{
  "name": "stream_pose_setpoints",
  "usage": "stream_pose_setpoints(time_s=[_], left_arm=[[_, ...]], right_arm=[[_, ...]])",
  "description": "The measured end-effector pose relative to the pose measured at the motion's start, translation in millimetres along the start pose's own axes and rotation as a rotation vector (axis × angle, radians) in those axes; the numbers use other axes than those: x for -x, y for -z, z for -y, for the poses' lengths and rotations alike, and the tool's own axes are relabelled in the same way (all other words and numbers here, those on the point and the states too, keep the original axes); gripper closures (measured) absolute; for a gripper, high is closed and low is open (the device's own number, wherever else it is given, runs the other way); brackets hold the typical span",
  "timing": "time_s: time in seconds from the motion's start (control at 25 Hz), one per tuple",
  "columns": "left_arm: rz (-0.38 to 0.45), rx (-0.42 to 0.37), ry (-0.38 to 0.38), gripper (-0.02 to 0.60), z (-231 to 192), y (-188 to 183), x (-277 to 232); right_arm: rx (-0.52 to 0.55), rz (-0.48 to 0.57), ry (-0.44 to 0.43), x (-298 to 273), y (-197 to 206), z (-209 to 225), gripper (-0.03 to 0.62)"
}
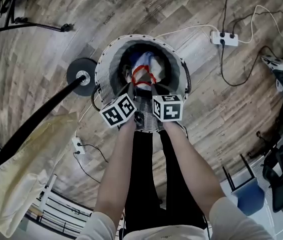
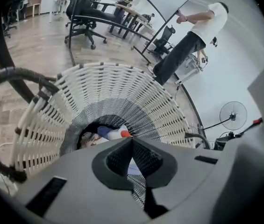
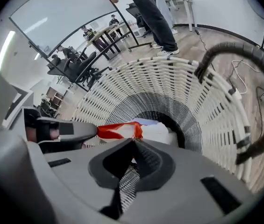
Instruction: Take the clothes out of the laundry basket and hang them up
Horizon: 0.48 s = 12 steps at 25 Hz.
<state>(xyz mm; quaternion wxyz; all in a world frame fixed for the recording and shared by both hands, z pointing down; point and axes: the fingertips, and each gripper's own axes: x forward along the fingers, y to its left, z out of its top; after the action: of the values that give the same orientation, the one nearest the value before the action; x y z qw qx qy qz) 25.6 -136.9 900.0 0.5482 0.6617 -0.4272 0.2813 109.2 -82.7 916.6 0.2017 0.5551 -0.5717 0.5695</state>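
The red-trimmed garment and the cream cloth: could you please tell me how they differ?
The red-trimmed garment is white with red edging, in the laundry basket; the cream cloth is plain, outside it beside the black pole. The left hand-held gripper and right hand-held gripper pinch the garment; neither touches the cloth. Both are soft fabric.

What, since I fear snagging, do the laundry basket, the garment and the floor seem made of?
Laundry basket: white woven cord or plastic strips, matte; an open slatted weave shows. Garment: soft cloth, white with red trim; it crumples and drapes. Floor: grey-brown wood-look planks, perhaps laminate; grain and seams show.
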Motion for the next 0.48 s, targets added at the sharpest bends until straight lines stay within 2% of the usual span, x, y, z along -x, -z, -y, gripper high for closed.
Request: stream_pose_setpoints(time_s=[0.28,0.48], left_arm=[[0.030,-0.011,0.021,0.564,25,-10,43],[0.055,0.002,0.027,0.564,40,-12,80]], right_arm=[[0.039,0.028,-0.051,48,-18,-26,0.583],[0.105,0.046,-0.074,88,-34,-39,0.583]])
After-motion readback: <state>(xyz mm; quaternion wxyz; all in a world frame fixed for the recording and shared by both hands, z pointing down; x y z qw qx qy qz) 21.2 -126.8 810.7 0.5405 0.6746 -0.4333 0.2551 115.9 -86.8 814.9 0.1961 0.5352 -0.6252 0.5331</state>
